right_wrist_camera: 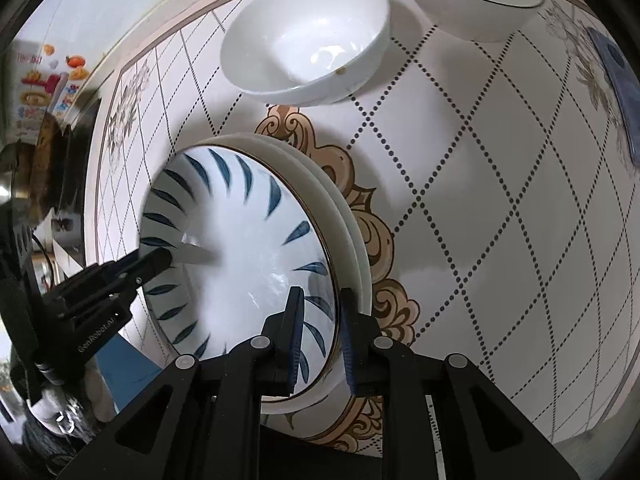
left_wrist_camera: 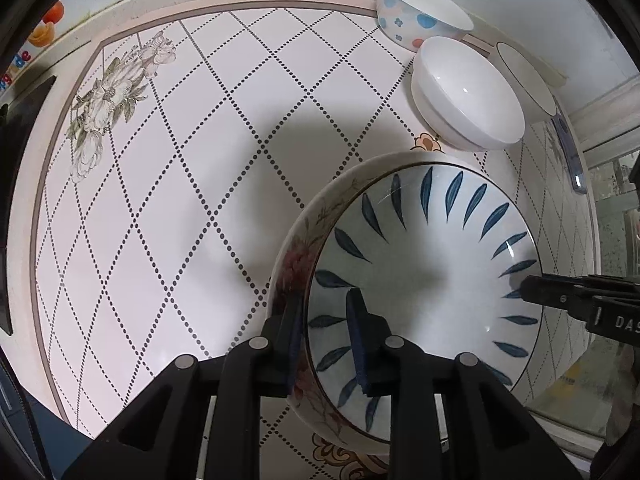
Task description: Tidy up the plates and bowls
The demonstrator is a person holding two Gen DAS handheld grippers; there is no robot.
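The blue-leaf plate point(left_wrist_camera: 424, 280) sits on top of a flower-rimmed plate point(left_wrist_camera: 288, 264), the two stacked near the front edge of the tiled table point(left_wrist_camera: 180, 200). You hold the top plate by two opposite sides. Your left gripper point(left_wrist_camera: 326, 336) has narrow jaws astride its rim, one finger inside the dish and one outside. Your right gripper point(right_wrist_camera: 320, 336) does the same on the far side, jaws narrow around the rim. Whether the pads press the rim or have just let go cannot be told.

Toward the back right corner of the table stand a plain white bowl point(left_wrist_camera: 468, 92), a spotted bowl point(left_wrist_camera: 420, 12) behind it, and a thin-rimmed bowl point(left_wrist_camera: 526, 80) to the right.

The step in hand appears to be setting the plate onto the stack. Next you would likely free both grippers, lift clear, then gather the bowls.

Readable writing: "GenRobot.AI" on the left gripper's body in the right view; "DAS", cut off, on the right gripper in the left view.
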